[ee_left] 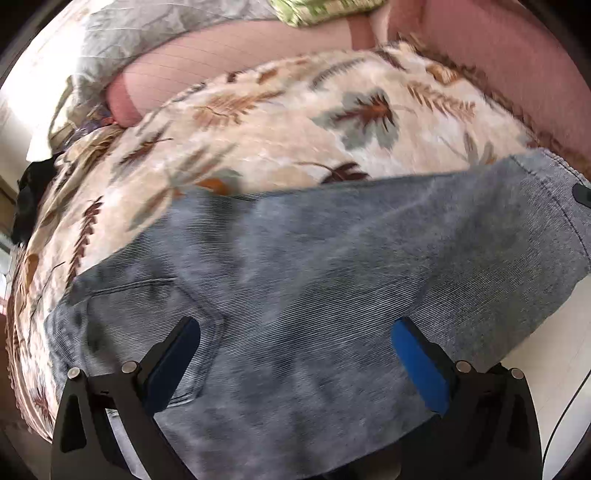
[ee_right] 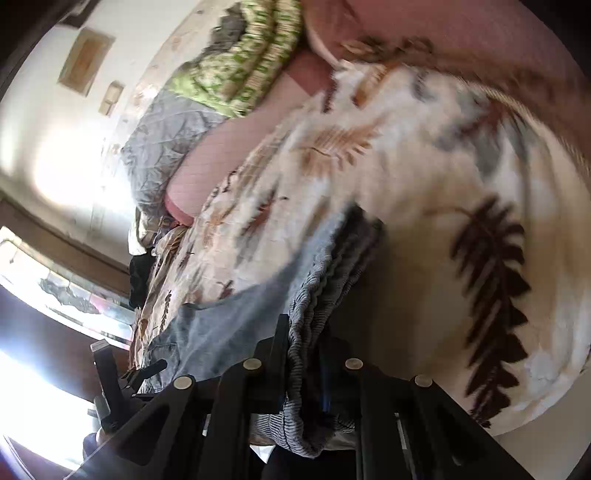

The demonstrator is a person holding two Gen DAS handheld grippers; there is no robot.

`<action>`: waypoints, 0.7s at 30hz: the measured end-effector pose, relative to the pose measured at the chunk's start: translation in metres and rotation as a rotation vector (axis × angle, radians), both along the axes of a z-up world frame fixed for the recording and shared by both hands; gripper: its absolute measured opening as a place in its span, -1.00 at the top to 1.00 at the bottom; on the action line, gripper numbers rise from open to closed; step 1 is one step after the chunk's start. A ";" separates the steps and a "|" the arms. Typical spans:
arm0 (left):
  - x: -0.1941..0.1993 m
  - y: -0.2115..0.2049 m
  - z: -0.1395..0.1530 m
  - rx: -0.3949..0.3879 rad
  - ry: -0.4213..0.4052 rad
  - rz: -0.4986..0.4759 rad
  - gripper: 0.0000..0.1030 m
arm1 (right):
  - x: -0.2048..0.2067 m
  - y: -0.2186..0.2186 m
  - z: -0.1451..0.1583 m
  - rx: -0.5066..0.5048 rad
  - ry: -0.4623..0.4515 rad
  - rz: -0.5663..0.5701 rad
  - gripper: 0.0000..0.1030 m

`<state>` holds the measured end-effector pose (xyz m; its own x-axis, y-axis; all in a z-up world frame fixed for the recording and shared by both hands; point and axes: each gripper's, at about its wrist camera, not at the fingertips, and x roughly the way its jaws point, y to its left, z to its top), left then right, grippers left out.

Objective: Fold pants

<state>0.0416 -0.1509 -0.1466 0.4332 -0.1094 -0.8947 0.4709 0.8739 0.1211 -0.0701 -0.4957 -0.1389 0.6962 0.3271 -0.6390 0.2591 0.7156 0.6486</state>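
Note:
The grey-blue denim pants (ee_left: 314, 280) lie across the near part of a leaf-patterned blanket (ee_left: 295, 122) on a bed. A back pocket (ee_left: 155, 325) shows at the left. My left gripper (ee_left: 295, 332) is open just above the pants, blue pads (ee_left: 417, 362) spread wide, holding nothing. My right gripper (ee_right: 306, 354) is shut on the pants' edge (ee_right: 325, 291), where the bunched folded layers run between its fingers. The right gripper's tip shows in the left wrist view (ee_left: 581, 194) at the far right end of the pants. The left gripper shows in the right wrist view (ee_right: 110, 384).
A pink sheet (ee_left: 229, 55) covers the bed beyond the blanket. A grey quilt (ee_left: 140, 33) and a green patterned pillow (ee_right: 243, 62) lie at the head. A dark item (ee_left: 26, 206) sits at the left bed edge. White floor (ee_left: 546, 354) shows at right.

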 end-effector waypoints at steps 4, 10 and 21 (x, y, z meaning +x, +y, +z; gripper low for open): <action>-0.002 0.033 0.019 -0.073 -0.015 0.048 -1.00 | 0.015 0.035 0.034 -0.083 -0.010 0.037 0.74; -0.004 0.088 0.040 -0.133 -0.053 0.137 -1.00 | 0.050 0.107 0.064 -0.152 0.009 0.128 0.74; -0.003 0.167 0.034 -0.154 -0.067 0.288 -1.00 | 0.104 0.239 -0.007 -0.004 0.138 0.364 0.12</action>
<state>0.0382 0.0160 -0.1131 0.5231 -0.1055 -0.8457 0.1973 0.9803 -0.0002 0.0335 -0.2569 -0.1455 0.4421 0.5346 -0.7203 0.0725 0.7790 0.6228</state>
